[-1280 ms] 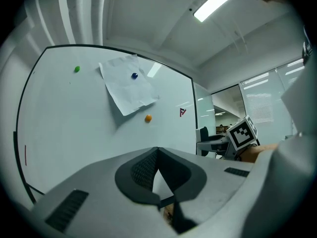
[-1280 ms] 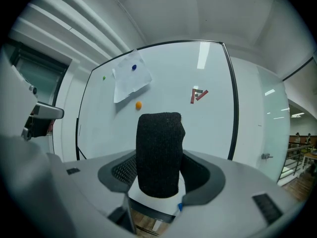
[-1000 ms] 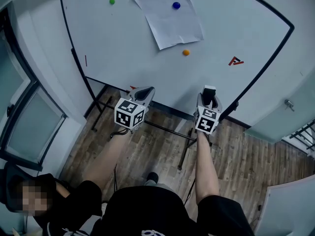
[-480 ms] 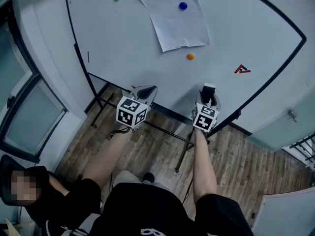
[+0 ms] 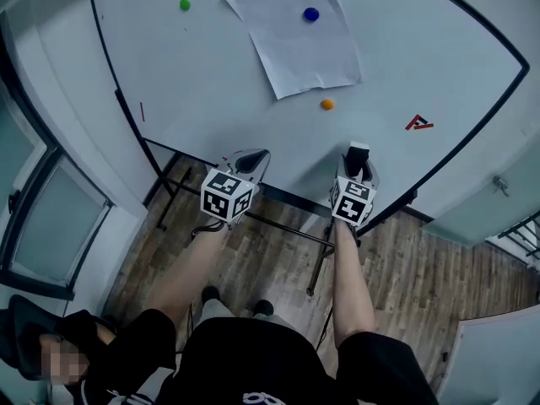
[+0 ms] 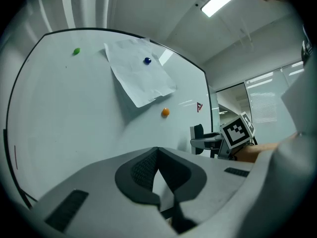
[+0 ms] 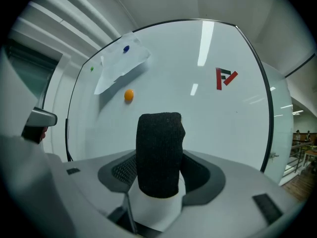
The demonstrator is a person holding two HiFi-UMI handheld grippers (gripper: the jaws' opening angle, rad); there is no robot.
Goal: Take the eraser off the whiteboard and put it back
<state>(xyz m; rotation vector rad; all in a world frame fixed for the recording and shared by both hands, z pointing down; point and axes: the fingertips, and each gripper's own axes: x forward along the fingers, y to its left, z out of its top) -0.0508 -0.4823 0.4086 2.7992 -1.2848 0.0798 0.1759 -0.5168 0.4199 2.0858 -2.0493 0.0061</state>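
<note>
The whiteboard fills the upper part of the head view. My right gripper hangs just off its lower edge, shut on the eraser. In the right gripper view the eraser stands upright between the jaws, black felt on a white body, with the board close behind it. My left gripper is level with the right one and a hand's width to its left. Its jaws meet at the tip with nothing between them. The eraser shows at the right of the left gripper view.
A sheet of paper is pinned to the board by a blue magnet. An orange magnet, a green magnet and a red logo are also on it. The board's stand is below; a person sits at lower left.
The head view has drifted slightly. Both grippers stay at the board's lower edge, and the eraser is still in the right one.
</note>
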